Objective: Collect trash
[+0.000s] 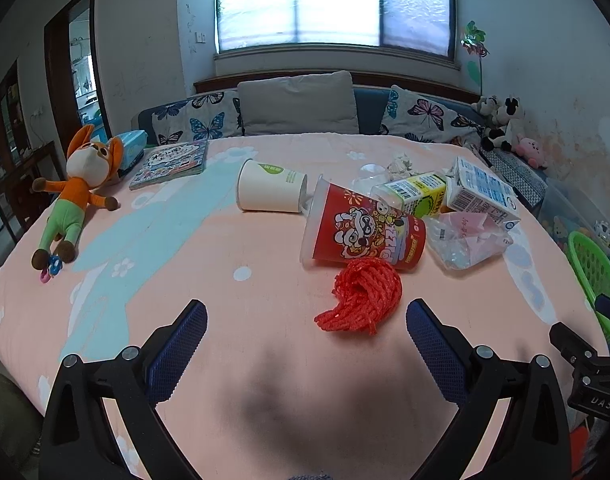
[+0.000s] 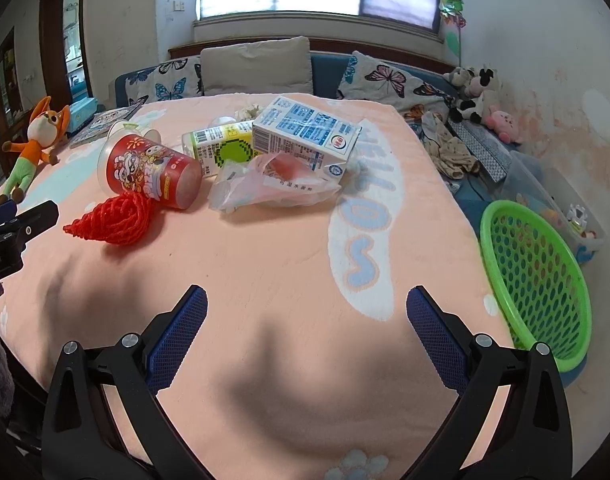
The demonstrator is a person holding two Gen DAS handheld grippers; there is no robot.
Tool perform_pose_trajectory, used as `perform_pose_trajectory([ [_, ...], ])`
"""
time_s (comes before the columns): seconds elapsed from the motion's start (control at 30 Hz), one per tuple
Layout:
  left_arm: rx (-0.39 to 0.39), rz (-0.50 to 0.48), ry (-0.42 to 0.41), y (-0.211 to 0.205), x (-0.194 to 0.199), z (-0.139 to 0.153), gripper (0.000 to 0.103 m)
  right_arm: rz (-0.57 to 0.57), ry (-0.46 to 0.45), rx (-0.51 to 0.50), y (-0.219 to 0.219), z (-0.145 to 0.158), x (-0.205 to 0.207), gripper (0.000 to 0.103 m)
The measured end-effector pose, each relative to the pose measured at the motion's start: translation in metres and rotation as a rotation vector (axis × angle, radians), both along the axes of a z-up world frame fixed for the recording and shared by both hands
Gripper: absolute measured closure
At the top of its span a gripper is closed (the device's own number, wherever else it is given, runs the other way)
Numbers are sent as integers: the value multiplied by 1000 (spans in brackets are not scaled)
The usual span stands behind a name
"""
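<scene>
Trash lies on the pink blanket: a red foam net (image 1: 359, 298) (image 2: 113, 220), a red snack cup (image 1: 365, 228) (image 2: 149, 168) on its side, a white paper cup (image 1: 271, 192), a yellow-green drink carton (image 1: 415, 192) (image 2: 221, 146), a white-blue milk carton (image 1: 481, 192) (image 2: 309, 136), and a clear plastic bag (image 1: 465, 236) (image 2: 269, 186). My left gripper (image 1: 305, 320) is open, just short of the net. My right gripper (image 2: 305, 312) is open over bare blanket. A green basket (image 2: 537, 276) (image 1: 595, 272) sits off the bed's right edge.
An orange plush fox (image 1: 81, 184) (image 2: 37, 136), a picture book (image 1: 173, 164) and a tissue pack (image 1: 131, 148) lie at the far left. Pillows (image 1: 297, 104) line the headboard. Plush toys (image 2: 477, 96) and a clear bin (image 2: 553, 200) stand at the right.
</scene>
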State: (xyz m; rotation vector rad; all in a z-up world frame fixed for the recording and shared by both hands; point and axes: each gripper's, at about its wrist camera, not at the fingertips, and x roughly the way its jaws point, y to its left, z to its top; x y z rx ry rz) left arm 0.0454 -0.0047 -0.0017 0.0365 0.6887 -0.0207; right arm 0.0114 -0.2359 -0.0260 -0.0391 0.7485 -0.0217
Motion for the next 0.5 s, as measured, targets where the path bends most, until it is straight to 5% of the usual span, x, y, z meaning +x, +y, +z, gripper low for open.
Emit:
perform_pose_trajectory([
  [0.5, -9, 5, 27, 2, 18, 4, 6, 33, -2, -31, -5, 9, 20, 5],
])
